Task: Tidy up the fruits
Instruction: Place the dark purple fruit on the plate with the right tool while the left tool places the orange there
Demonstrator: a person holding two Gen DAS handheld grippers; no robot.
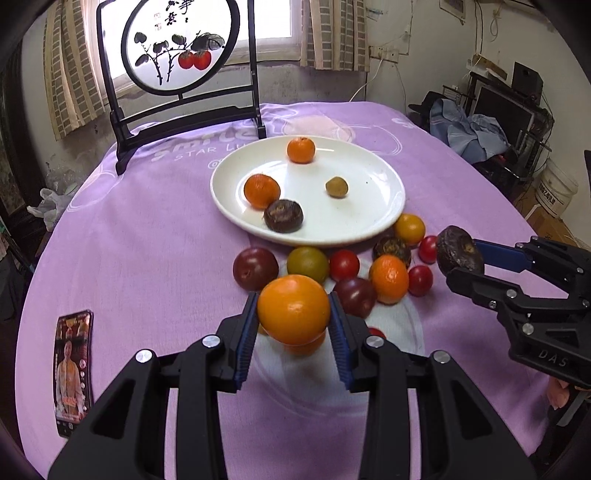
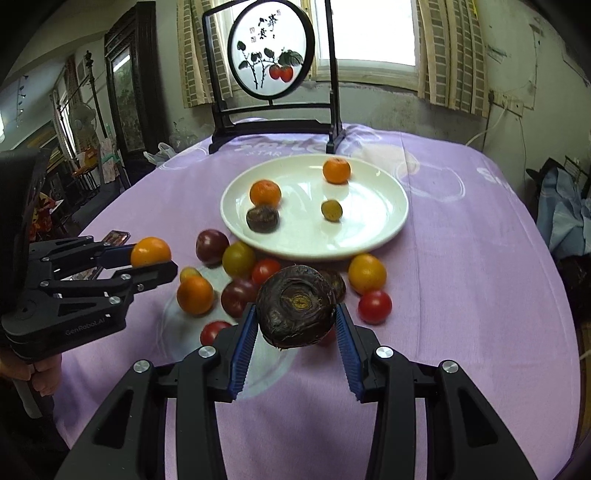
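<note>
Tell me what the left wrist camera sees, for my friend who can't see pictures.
The left gripper is shut on a round orange fruit, held above a purple tablecloth. Ahead, a white plate holds four fruits, with more loose fruits in front of it. At the right, the right gripper grips a dark brown wrinkled fruit.

Purple tablecloth [image 1: 147, 240], framed round painting [image 1: 177, 44] standing at far edge, phone [image 1: 72, 373] lying flat, curtained window [image 2: 369, 33]

A lilac tablecloth [image 1: 147, 240] with pale white circles and lettering carries a plain white plate [image 1: 369, 221]. Black grippers have blue ribbed pads [image 1: 245, 334]. The round screen panel [image 1: 177, 44] shows black-inked leaves and two red fruits.
</note>
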